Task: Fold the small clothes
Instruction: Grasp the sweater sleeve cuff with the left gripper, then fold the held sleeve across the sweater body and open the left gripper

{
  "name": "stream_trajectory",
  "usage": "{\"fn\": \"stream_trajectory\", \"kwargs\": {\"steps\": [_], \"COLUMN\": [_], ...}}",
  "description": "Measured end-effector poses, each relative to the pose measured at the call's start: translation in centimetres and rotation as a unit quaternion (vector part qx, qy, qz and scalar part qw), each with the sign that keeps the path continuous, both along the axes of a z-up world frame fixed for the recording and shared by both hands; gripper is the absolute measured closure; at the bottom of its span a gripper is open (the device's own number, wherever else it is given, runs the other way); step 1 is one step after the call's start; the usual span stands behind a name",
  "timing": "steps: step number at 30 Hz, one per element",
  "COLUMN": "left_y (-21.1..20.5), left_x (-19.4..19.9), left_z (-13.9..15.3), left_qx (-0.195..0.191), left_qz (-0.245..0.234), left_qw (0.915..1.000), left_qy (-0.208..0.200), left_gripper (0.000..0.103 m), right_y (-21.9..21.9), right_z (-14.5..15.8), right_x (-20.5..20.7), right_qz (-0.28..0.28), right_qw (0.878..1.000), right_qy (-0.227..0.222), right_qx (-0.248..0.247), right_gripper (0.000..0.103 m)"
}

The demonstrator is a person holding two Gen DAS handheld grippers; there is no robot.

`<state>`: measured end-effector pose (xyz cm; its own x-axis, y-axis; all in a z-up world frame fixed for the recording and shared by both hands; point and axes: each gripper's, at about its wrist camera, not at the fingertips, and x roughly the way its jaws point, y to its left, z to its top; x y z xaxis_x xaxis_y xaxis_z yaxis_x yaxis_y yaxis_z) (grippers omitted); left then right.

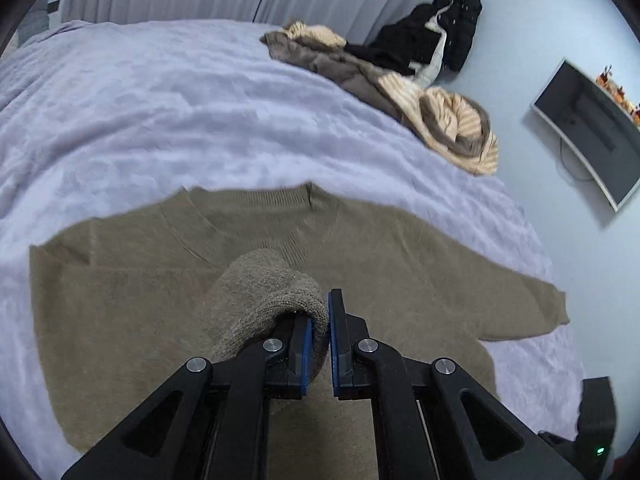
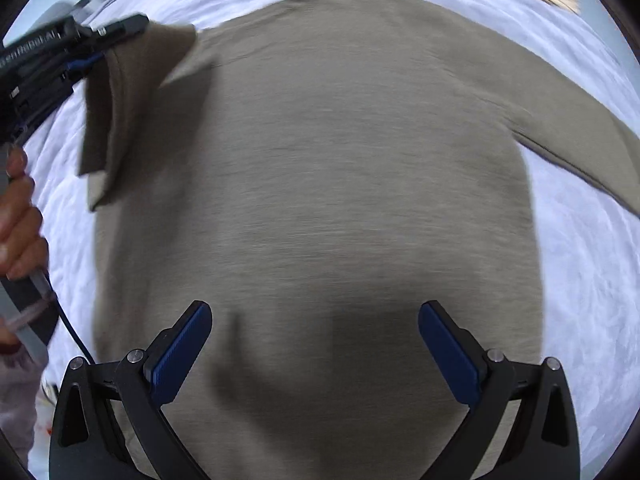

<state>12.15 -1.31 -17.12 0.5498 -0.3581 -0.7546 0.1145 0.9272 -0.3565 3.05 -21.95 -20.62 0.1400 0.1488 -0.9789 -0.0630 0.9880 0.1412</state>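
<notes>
An olive-brown knit sweater point(image 1: 360, 248) lies flat on the lilac bedspread point(image 1: 160, 100), neck away from me. My left gripper point(image 1: 320, 332) is shut on the cuff of the sweater's left sleeve point(image 1: 264, 288) and holds it lifted over the sweater's body. In the right wrist view the same sleeve point(image 2: 132, 92) hangs folded from the left gripper point(image 2: 86, 60) at the upper left. My right gripper point(image 2: 315, 320) is open and empty, hovering just above the middle of the sweater point(image 2: 340, 160). The other sleeve point(image 2: 580, 148) lies stretched out to the right.
A heap of brown, striped and black clothes point(image 1: 392, 76) lies at the far right of the bed. A wall screen point(image 1: 588, 128) hangs to the right. A person's hand point(image 2: 20, 216) holds the left gripper's handle. The bed edge runs along the right.
</notes>
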Motion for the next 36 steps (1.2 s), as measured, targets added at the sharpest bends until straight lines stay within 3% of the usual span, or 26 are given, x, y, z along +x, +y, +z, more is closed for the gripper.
{"fn": "stream_trajectory", "kwargs": {"steps": [4,8,9,10,11,12,14,18,22,24,26,27,28,29,30,31,32,34,35,36], "left_y": [-1.7,-0.4,0.4,1.5,2.6,4.1,7.0,12.4,18.0,19.2,19.7,19.7,19.6,19.4,19.2,19.0,18.9,19.0,19.0,19.0], "left_x": [-0.8,-3.3,-4.1,-4.9,-5.3,-6.1,-7.5,-7.5,-6.6,-6.2,-6.0,-6.0,-6.0,-6.0,-6.1,-6.2,-6.2,-6.0,-5.9,-5.6], "left_z": [-3.6,-2.7,-2.1,-1.4,-1.0,-0.2,0.9,-0.8,-4.8,-6.7,-7.8,-7.9,-7.9,-7.9,-7.8,-7.6,-7.5,-7.3,-7.2,-7.2], "left_qx": [0.018,0.042,0.046,0.053,0.065,0.08,0.093,0.109,0.05,0.032,0.002,-0.003,-0.003,0.0,0.0,0.0,0.001,0.001,-0.001,-0.003], "left_qz": [-0.004,-0.004,0.0,0.01,0.028,0.057,0.084,0.131,0.18,0.181,0.17,0.166,0.16,0.154,0.151,0.147,0.145,0.143,0.142,0.143], "left_qw": [0.9967,0.9961,0.9963,0.9961,0.9953,0.9941,0.992,0.9833,0.974,0.9701,0.9697,0.9707,0.9718,0.9726,0.9732,0.9738,0.9743,0.9748,0.9749,0.9747], "left_qy": [0.08,0.077,0.073,0.07,0.066,0.047,0.018,0.065,0.129,0.158,0.176,0.174,0.173,0.174,0.174,0.173,0.172,0.172,0.171,0.172], "left_gripper": [0.095,0.094,0.086,0.069,0.022,0.007,0.007,0.007,0.01,0.031,0.031,0.031,0.031,0.031,0.031,0.031,0.031,0.031,0.031,0.031], "right_y": [-3.3,-4.6,-4.9,-4.3,-3.2,-2.3,0.2,5.5,11.3,14.1,16.6,17.5,17.9,17.9,17.6,16.6,15.3,10.6,7.2,3.6], "right_z": [-0.7,0.5,0.6,1.0,1.3,1.7,2.5,3.6,3.3,2.7,0.9,-0.2,-0.9,-1.1,-0.7,0.4,1.5,3.6,4.0,3.8], "right_x": [0.1,1.2,1.9,2.3,2.7,3.1,3.9,5.7,6.4,6.4,6.8,7.1,7.0,7.4,8.2,9.2,10.6,12.8,13.6,14.1], "right_qz": [-0.029,-0.023,-0.017,-0.007,0.008,0.024,0.068,0.168,0.274,0.328,0.383,0.402,0.419,0.43,0.418,0.383,0.321,0.185,0.096,0.007], "right_qw": [1.0,0.999,0.999,0.999,0.998,0.997,0.993,0.974,0.932,0.9,0.864,0.849,0.836,0.837,0.854,0.879,0.912,0.959,0.974,0.98], "right_qy": [0.001,-0.016,-0.025,-0.037,-0.052,-0.066,-0.096,-0.149,-0.217,-0.255,-0.269,-0.269,-0.265,-0.251,-0.233,-0.228,-0.225,-0.212,-0.202,-0.184], "right_qx": [-0.013,-0.019,-0.021,-0.022,-0.022,-0.022,-0.026,-0.039,-0.095,-0.132,-0.185,-0.214,-0.234,-0.228,-0.205,-0.17,-0.119,-0.023,0.033,0.082], "right_gripper": [0.0,0.0,0.0,0.0,0.0,0.0,0.0,0.0,0.0,0.0,0.0,0.004,0.026,0.052,0.1,0.097,0.097,0.097,0.097,0.097]}}
